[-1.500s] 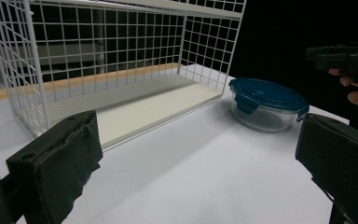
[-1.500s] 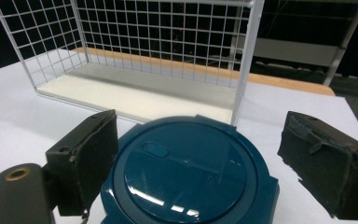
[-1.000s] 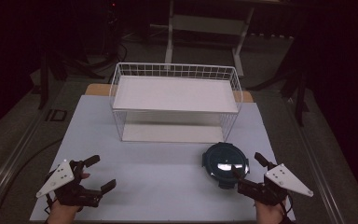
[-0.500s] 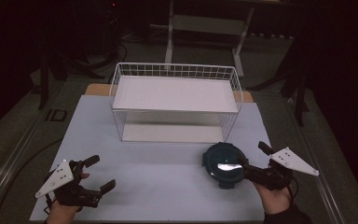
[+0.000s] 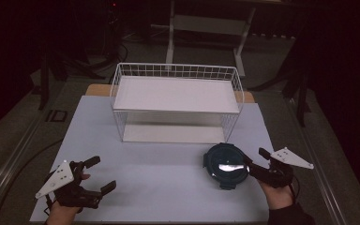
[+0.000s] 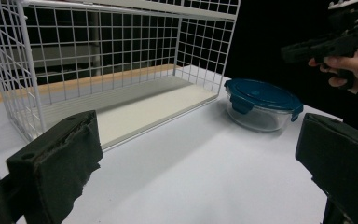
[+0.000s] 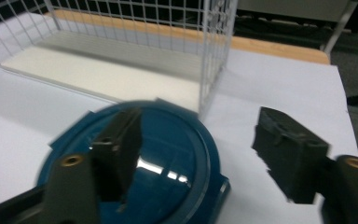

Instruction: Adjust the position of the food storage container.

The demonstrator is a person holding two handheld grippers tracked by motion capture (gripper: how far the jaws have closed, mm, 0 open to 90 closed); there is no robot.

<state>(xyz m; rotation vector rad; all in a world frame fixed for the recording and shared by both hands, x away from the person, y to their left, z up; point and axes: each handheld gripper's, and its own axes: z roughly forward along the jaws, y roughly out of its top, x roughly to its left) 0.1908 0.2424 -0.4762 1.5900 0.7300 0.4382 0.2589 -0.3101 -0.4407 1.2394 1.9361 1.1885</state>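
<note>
Right tongs (image 5: 254, 161) over container (image 5: 225, 165) (agape)

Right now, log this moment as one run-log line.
left gripper: open, idle near table edge | right gripper: open, fingers straddling rim of blue-lidded container | wire shelf rack: behind container

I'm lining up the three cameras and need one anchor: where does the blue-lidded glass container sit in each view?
High view: the container sits right of centre, in front of the rack's right end, beside the right gripper.
Left gripper view: it sits right of centre, past the rack's open front.
Right gripper view: it sits bottom centre, under the left-hand jaw.
Shared landmark: the white wire rack.
</note>
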